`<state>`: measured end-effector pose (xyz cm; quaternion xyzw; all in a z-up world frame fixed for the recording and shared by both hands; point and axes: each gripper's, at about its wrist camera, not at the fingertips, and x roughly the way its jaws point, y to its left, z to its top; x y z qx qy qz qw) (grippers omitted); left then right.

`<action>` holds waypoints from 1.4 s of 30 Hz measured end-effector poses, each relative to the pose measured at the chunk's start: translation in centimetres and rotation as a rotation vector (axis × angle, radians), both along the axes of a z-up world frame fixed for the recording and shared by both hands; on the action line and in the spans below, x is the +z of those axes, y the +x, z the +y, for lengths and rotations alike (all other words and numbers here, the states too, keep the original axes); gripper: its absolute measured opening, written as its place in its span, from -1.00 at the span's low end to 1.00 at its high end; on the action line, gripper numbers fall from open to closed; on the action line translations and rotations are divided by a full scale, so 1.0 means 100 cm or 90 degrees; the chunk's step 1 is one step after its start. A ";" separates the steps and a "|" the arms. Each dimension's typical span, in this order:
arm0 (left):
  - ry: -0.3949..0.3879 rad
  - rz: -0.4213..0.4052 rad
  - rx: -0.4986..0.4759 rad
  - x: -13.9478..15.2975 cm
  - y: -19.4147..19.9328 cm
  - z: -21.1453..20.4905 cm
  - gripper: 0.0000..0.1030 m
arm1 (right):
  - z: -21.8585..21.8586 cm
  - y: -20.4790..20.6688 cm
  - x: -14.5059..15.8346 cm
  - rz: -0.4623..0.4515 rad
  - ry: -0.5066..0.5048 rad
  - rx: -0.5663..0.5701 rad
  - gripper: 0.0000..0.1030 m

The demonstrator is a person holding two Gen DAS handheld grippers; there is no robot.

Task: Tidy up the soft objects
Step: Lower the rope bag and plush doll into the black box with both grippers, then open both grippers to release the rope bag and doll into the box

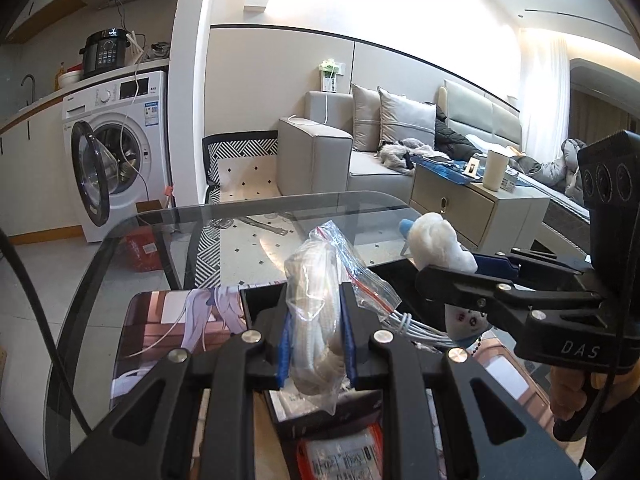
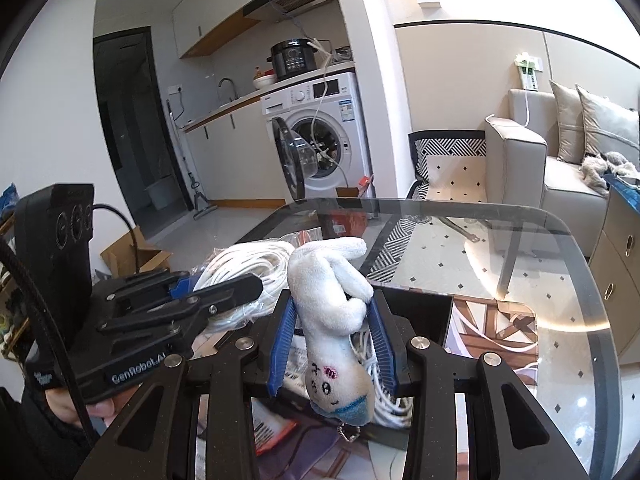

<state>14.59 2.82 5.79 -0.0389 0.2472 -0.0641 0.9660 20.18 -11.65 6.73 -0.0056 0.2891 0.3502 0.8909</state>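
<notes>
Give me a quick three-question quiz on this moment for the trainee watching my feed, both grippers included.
1. True or false: the left gripper is shut on a clear zip bag of white cord.
2. What does the right gripper hold? A) a folded towel B) a white plush toy C) nothing
3. Fill in: both items are held over a black ____ that stands on the glass table.

Key
1. True; the bag sits clamped between the blue pads.
2. B; the toy hangs face down, its drawn face toward the camera.
3. Box; more white cord lies inside it.
</notes>
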 end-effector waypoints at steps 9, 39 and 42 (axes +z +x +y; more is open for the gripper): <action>0.003 0.002 0.012 -0.015 0.018 -0.002 -0.64 | 0.004 0.025 -0.013 0.017 0.012 -0.028 -0.29; 0.036 0.026 0.011 -0.030 0.000 -0.018 0.02 | -0.024 0.016 -0.023 0.006 -0.041 -0.064 0.63; 0.045 0.034 0.010 -0.027 -0.006 -0.018 0.29 | -0.031 0.004 -0.019 0.006 -0.037 -0.060 0.89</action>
